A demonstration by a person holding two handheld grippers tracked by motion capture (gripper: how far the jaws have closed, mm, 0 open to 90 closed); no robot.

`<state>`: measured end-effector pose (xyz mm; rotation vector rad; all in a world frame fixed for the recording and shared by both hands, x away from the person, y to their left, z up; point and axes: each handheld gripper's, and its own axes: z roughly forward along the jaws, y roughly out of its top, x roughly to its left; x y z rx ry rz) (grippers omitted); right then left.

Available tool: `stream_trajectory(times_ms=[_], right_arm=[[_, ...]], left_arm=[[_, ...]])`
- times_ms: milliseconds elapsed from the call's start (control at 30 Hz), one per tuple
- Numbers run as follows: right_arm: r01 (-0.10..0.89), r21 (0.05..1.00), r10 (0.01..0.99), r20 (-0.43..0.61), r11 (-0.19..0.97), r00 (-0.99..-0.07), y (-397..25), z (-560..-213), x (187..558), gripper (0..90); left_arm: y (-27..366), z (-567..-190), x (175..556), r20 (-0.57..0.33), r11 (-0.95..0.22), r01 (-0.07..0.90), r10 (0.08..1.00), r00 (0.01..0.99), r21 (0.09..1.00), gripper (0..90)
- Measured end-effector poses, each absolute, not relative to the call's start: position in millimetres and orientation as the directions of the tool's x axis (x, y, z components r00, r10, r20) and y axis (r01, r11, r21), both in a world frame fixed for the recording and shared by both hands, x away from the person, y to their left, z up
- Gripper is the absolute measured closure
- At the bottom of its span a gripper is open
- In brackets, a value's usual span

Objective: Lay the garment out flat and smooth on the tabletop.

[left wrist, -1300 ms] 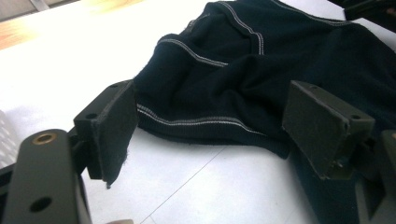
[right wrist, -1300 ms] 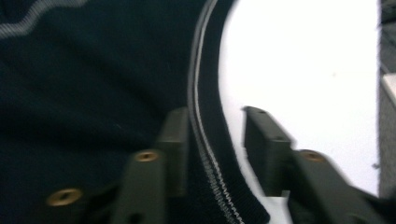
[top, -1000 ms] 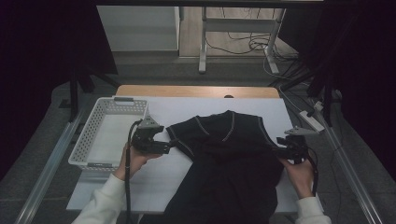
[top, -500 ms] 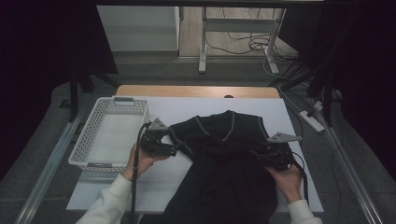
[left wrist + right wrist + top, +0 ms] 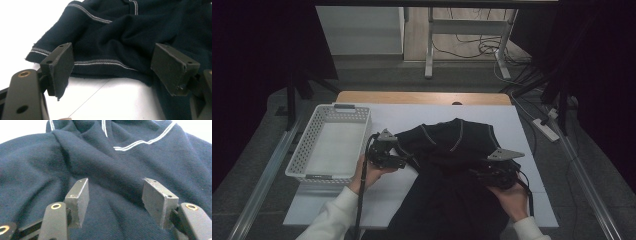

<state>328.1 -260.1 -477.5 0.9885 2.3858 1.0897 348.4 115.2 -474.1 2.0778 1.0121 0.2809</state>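
Both grippers, left gripper point(image 5: 404, 159) and right gripper point(image 5: 477, 172), have jaws wide apart over the dark sweater point(image 5: 452, 165) near the table's point(image 5: 522, 130) front edge.

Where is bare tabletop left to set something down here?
Free: the white table sheet beyond the dark navy knit sweater's collar, and the strip between the white plastic basket and the left claw. The basket's floor is bare too. Crowded: the middle, under the sweater and right claw.
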Motion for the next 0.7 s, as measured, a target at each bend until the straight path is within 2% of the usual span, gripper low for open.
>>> stream_trajectory(times_ms=[700], right_arm=[[0.449,0.724,0.689,-0.050,0.524,-0.723,-250.4,-486.5,324.6,36.9]], left_arm=[[92.4,-513.4,375.7,-0.096,-0.432,0.625,0.769,0.632,0.650,18.8]])
